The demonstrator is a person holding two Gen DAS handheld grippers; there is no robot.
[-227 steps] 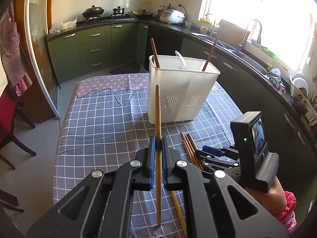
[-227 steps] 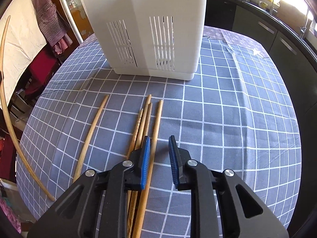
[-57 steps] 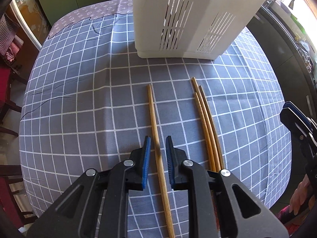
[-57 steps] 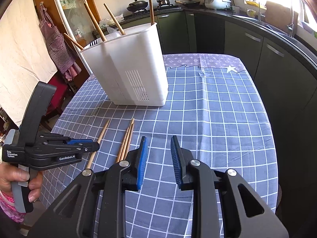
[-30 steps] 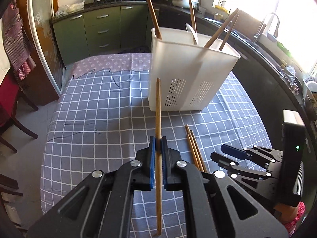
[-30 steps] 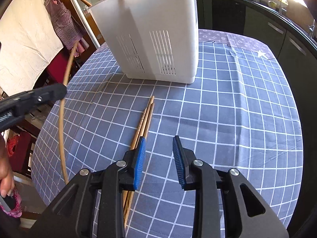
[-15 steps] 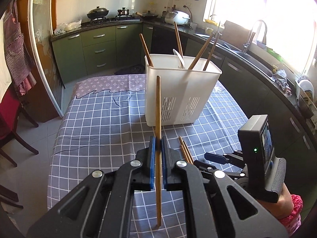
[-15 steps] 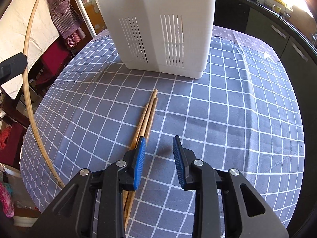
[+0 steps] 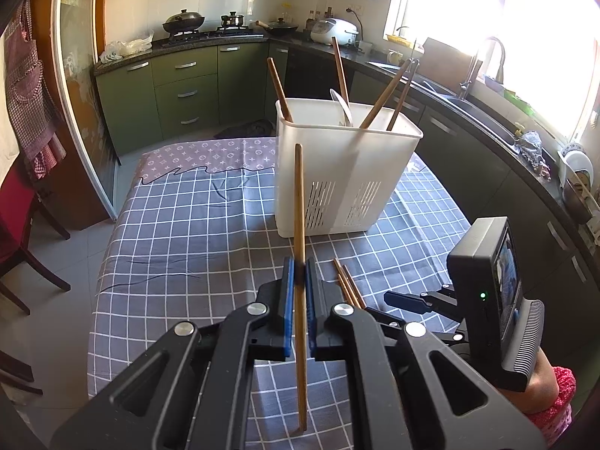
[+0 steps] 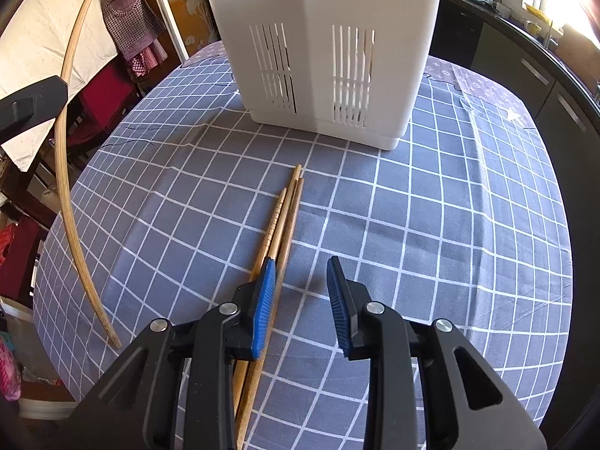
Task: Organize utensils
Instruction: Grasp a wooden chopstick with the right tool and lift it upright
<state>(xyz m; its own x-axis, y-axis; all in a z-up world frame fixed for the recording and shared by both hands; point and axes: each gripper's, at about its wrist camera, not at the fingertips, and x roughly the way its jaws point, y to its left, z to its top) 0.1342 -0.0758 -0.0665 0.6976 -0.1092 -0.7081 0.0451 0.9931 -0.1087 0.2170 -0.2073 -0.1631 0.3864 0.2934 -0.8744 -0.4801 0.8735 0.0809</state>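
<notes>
Checked tablecloth (image 10: pixel 450 206) before white caddy (image 9: pixel 345 172): left gripper (image 9: pixel 299 288) pinching 1 upright chopstick (image 9: pixel 299 202) mid-shaft; right gripper (image 10: pixel 300 292) spread above 3 chopsticks (image 10: pixel 283 217) lying near caddy. Light, stiff, slippery; best gripped mid-length.

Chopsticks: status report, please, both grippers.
Left gripper shut on one chopstick, raised before the holder. Right gripper open, empty, over three chopsticks on the table. Path clear.
</notes>
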